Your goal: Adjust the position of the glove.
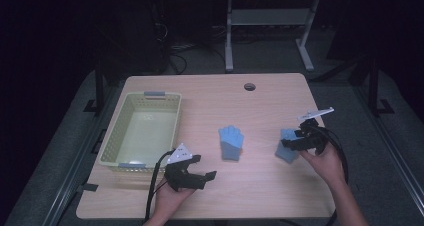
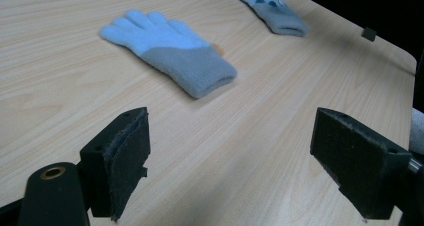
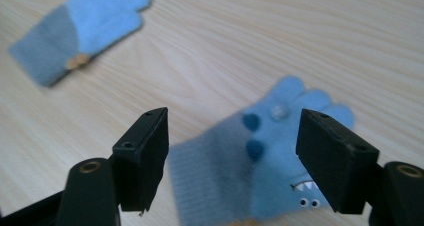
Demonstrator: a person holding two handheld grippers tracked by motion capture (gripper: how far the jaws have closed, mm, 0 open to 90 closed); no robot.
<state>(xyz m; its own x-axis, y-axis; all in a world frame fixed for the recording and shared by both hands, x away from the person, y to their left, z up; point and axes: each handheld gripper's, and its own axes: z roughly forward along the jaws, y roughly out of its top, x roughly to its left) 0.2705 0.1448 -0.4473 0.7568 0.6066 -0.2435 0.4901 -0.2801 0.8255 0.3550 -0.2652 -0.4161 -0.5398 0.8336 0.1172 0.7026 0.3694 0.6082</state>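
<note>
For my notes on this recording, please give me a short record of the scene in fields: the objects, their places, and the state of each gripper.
surface: light wooden table
container: pale yellow plastic basket, at the table's left, nothing inside it
item 1: blue knitted glove with grey cuff, flat at the table's middle
item 2: blue knitted glove with monster face, at the right, under the right gripper
left gripper: jaws open, holding nothing, near the front edge
right gripper: jaws open astride item 2, not pressing it
</note>
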